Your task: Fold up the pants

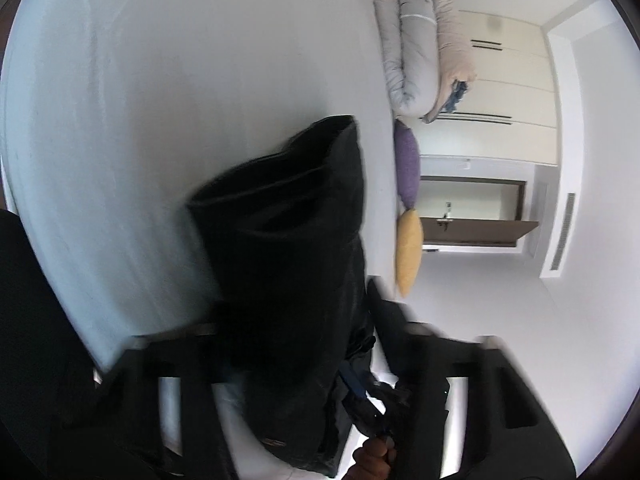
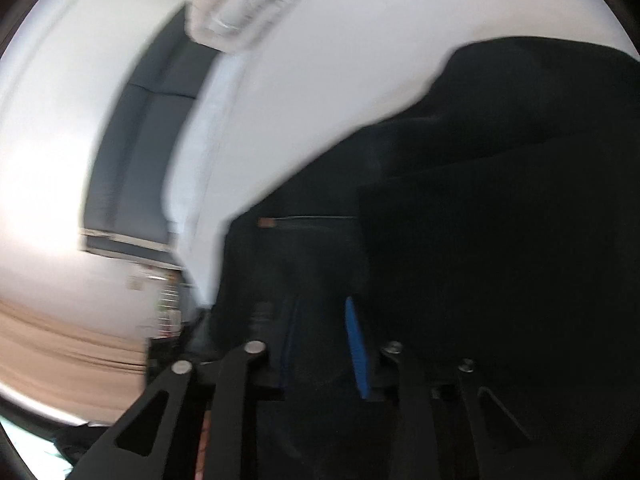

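Note:
The black pants point(image 1: 288, 240) hang bunched in front of the left wrist camera, above the white bed sheet point(image 1: 180, 80). My left gripper point(image 1: 304, 344) is shut on the pants, whose cloth covers its fingertips. In the right wrist view the pants point(image 2: 500, 200) fill the right half, with a small brown tag near the waist. My right gripper point(image 2: 320, 344) is shut on the pants; its blue pad point(image 2: 357, 344) presses against the black cloth. The other gripper and a hand show at the bottom of the left wrist view point(image 1: 380, 420). Both views are blurred.
A rolled beige and grey duvet point(image 1: 424, 48) lies at the bed's far edge, also seen in the right wrist view point(image 2: 240, 12). A purple cushion point(image 1: 407, 164) and a yellow cushion point(image 1: 409, 252) sit beside it. White wardrobe doors point(image 1: 512, 80) and a doorway point(image 1: 472, 208) stand beyond.

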{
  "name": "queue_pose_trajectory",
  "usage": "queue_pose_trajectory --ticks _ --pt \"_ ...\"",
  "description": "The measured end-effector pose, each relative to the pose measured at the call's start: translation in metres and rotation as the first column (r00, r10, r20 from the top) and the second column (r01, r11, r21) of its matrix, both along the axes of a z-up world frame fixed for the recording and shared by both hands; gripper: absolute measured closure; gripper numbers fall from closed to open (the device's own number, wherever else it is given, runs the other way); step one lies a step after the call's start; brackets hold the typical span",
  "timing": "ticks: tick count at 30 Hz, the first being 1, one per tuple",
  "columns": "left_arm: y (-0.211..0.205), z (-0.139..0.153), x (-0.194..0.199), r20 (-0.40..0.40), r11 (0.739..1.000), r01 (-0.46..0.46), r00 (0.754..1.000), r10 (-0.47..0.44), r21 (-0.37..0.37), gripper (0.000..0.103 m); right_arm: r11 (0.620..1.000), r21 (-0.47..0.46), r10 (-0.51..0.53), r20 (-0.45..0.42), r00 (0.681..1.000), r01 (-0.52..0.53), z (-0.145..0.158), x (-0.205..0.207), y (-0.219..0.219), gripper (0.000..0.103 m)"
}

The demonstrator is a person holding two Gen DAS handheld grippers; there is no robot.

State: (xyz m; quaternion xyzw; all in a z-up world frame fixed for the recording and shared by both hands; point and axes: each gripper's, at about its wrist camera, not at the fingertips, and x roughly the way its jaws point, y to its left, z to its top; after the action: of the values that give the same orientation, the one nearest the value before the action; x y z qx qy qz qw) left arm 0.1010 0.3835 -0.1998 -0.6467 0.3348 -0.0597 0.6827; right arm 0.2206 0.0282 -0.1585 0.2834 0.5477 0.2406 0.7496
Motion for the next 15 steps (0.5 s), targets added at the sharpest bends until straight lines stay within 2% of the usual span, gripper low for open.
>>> queue_pose_trajectory --ticks 1,3,5,8,10,11,13,15 --pt "-0.001 0.0 0.003 0.0 1.0 0.003 1.0 -0.003 0.016 0.074 1.0 -0.027 -0.007 -0.008 1.0 0.007 -0.004 0.0 -0.001 0.103" --pt "-0.003 0.004 0.008 0.0 0.998 0.011 1.0 -0.011 0.064 0.077 0.999 -0.036 -0.003 -0.007 1.0 0.003 -0.007 0.001 -0.002 0.103" --pt "-0.006 0.013 0.014 0.011 0.992 0.023 1.0 -0.025 0.127 0.081 0.996 -0.086 0.004 0.011 1.0 -0.003 -0.006 0.001 0.002 0.103" --pt "-0.017 0.038 0.024 0.046 0.97 0.045 0.997 -0.058 0.239 0.085 0.988 -0.157 0.018 0.047 0.999 -0.01 -0.006 0.0 0.009 0.103" --pt "-0.028 0.06 0.031 0.076 0.939 0.064 0.993 -0.095 0.337 0.087 0.985 -0.175 0.017 0.069 0.997 -0.005 -0.008 -0.002 0.011 0.103" --pt "-0.037 0.073 0.035 0.095 0.916 0.076 0.988 -0.123 0.394 0.087 0.986 -0.169 0.015 0.073 0.997 -0.002 -0.009 -0.002 0.01 0.103" --pt "-0.054 0.094 0.045 0.123 0.873 0.096 0.977 -0.175 0.478 0.088 0.992 -0.124 0.01 0.068 0.998 -0.002 -0.01 -0.001 0.003 0.103" --pt "-0.076 0.118 0.054 0.149 0.817 0.121 0.958 -0.245 0.564 0.088 0.999 -0.035 -0.004 0.033 0.999 0.005 -0.005 -0.003 -0.012 0.103"
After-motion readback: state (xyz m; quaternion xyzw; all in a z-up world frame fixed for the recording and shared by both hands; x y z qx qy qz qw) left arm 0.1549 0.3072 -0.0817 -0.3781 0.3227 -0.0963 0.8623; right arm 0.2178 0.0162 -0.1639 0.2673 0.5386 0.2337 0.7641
